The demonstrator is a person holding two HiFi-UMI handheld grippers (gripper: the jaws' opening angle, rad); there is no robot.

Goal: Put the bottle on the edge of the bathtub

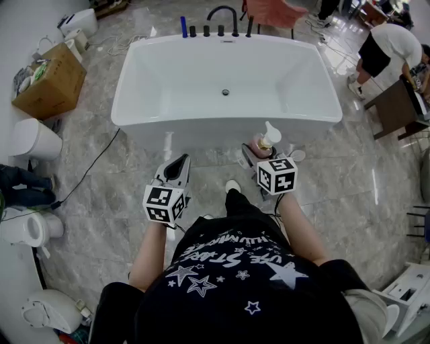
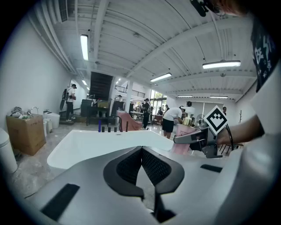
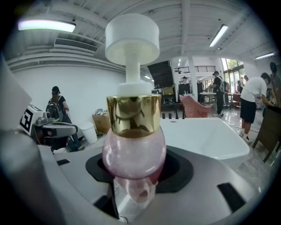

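A pink pump bottle [image 1: 267, 140] with a gold collar and a white pump head stands upright between the jaws of my right gripper [image 1: 259, 151], which is shut on its round body. It hangs just in front of the near rim of the white bathtub [image 1: 228, 122], at the right. In the right gripper view the bottle [image 3: 134, 149] fills the middle, with the bathtub [image 3: 206, 136] behind it. My left gripper [image 1: 176, 164] hovers to the left, short of the rim, shut with nothing in it. In the left gripper view its pads [image 2: 131, 165] meet.
Black taps and a faucet [image 1: 222, 20] line the tub's far rim. A cardboard box [image 1: 50, 80] and white toilets [image 1: 33, 138] stand at the left, with a cable across the marble floor. A person [image 1: 386, 50] bends beside a brown table [image 1: 396, 107] at the right.
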